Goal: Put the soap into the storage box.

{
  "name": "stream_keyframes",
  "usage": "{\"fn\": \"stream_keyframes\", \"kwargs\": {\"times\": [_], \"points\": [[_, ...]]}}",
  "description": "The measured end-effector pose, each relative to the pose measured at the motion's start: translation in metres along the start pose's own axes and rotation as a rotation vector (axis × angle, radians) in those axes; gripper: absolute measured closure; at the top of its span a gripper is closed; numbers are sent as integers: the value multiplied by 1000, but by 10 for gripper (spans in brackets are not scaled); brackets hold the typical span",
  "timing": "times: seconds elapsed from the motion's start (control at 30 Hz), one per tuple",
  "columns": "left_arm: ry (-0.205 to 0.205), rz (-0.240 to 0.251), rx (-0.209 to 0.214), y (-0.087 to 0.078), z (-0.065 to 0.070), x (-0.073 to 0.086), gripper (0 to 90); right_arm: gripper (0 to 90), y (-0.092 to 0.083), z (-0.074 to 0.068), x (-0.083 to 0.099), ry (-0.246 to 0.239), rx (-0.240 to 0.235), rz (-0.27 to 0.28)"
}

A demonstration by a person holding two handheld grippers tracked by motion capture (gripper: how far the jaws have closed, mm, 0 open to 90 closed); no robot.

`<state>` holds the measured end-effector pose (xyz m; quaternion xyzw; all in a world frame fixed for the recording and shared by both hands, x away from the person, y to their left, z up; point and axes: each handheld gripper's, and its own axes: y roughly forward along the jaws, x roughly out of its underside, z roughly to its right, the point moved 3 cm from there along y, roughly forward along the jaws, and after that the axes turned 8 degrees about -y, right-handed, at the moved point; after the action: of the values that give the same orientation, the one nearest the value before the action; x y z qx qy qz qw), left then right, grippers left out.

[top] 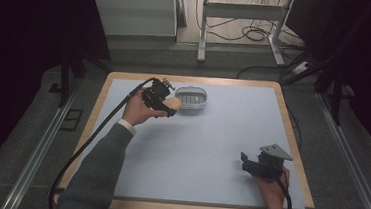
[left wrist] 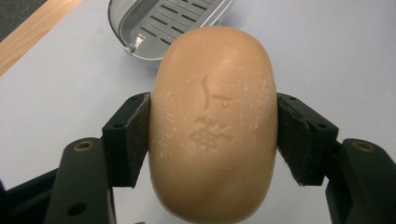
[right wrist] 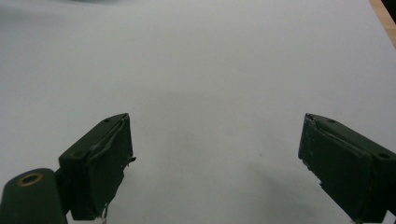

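A tan oval bar of soap (left wrist: 214, 123) is clamped between the jaws of my left gripper (left wrist: 214, 135), which is shut on it. In the high view the left gripper (top: 169, 106) holds the soap (top: 173, 103) just left of a grey soap dish (top: 191, 98) with a slotted tray. The soap dish (left wrist: 163, 23) lies just beyond the soap in the left gripper view. My right gripper (top: 246, 160) rests at the front right of the table, open, with nothing between its jaws. Its own view shows the right gripper (right wrist: 215, 158) over bare blue mat.
The table has a pale blue mat (top: 211, 136) with a wooden rim (top: 298, 143). Beyond the far edge stand a white frame (top: 240, 23) and loose cables on the floor. Metal rails (top: 39, 148) run along both sides.
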<state>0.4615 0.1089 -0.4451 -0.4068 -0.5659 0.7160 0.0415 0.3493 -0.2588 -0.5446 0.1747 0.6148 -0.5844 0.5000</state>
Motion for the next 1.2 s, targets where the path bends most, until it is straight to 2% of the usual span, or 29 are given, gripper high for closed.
{"fn": "stream_keyframes", "kwargs": {"times": [0.23, 0.5, 0.9, 1.2], "points": [[14, -15, -3, 3, -1, -9, 327, 99, 0, 0, 0, -2, 2, 0], [9, -4, 23, 6, 1, -23, 327, 99, 0, 0, 0, 3, 0, 1], [11, -12, 23, 18, -2, -34, 327, 99, 0, 0, 0, -1, -1, 0], [6, -19, 30, 32, -5, -48, 327, 99, 0, 0, 0, -9, 0, 0]]}}
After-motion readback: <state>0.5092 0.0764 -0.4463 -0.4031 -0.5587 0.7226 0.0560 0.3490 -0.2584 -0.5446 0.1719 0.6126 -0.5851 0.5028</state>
